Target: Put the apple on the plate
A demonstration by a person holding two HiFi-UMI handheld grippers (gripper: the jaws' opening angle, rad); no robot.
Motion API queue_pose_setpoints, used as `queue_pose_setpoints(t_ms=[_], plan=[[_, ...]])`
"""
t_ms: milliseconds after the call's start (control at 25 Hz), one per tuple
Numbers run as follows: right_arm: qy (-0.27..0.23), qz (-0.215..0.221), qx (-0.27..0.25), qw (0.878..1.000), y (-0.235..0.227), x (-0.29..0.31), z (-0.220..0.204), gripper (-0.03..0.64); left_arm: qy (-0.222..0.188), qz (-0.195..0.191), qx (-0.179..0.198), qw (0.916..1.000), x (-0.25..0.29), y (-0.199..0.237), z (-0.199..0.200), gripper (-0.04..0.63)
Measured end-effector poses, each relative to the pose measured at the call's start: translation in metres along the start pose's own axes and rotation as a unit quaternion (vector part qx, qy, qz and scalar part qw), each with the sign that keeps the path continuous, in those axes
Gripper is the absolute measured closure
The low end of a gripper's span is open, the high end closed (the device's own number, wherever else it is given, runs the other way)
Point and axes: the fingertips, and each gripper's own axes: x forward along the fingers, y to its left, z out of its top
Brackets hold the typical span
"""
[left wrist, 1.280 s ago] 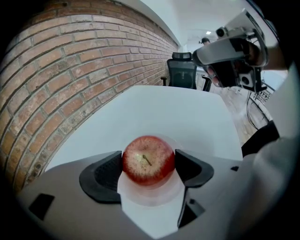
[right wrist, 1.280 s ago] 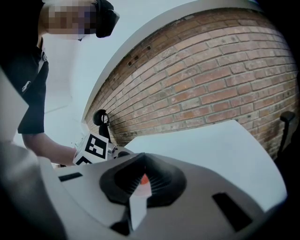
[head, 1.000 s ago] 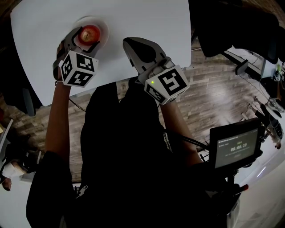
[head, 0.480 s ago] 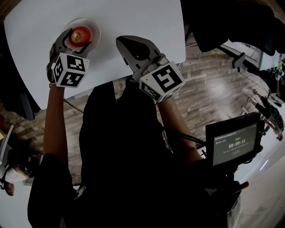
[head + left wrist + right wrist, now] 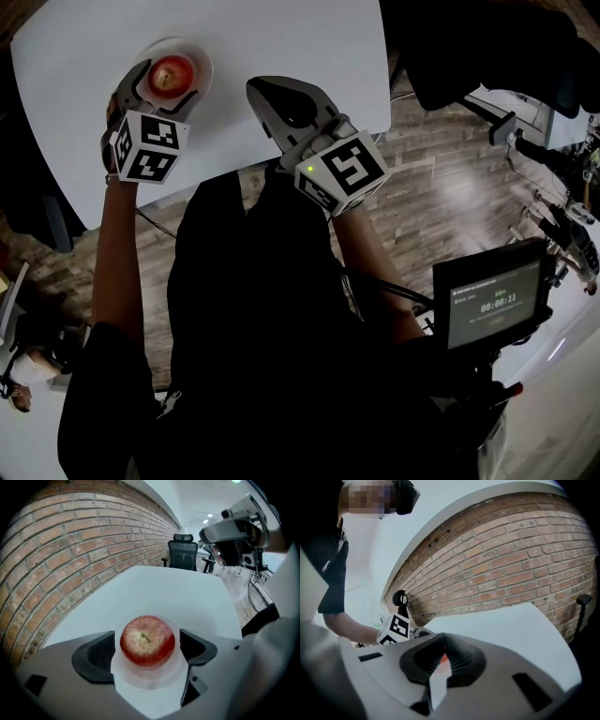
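Apple point(image 5: 147, 641) on plate point(image 5: 143, 680); left gripper point(image 5: 147, 649) just opened.

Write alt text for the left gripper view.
A round red apple sits stem-up on a white plate, between the dark pads of the left hand-held gripper, whose jaws have just been opening and stand clear of it. The plate rests on a white table beside a red-brick wall, with a black office chair beyond.

Apple point(image 5: 147, 641) red, pale yellow speckle round stem; plate point(image 5: 140, 679), worktop point(image 5: 178, 592) white; wall point(image 5: 70, 550) red-brown brick; left tongs point(image 5: 147, 651) grey, black pads point(image 5: 96, 656).
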Motion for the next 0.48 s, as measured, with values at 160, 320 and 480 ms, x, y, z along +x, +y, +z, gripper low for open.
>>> queue_pose_setpoints(t_ms=[160,320,480], plan=[[0.001,0.002,-0.005,1.000,-0.0002,0.0005,0.0003,0.612,0.000,0.003,-0.005,1.0000,0.0001,0.0020,-0.0008,0.173],[0.001,0.007,-0.007,1.000,0.0017,0.0020,0.0008,0.612,-0.006,0.011,-0.009,0.9999,-0.0028,0.0049,-0.0001,0.173],[-0.006,0.014,-0.018,1.000,0.0031,0.0048,0.0061,0.612,-0.022,0.014,-0.023,0.9994,-0.0079,0.0067,0.0042,0.173]])
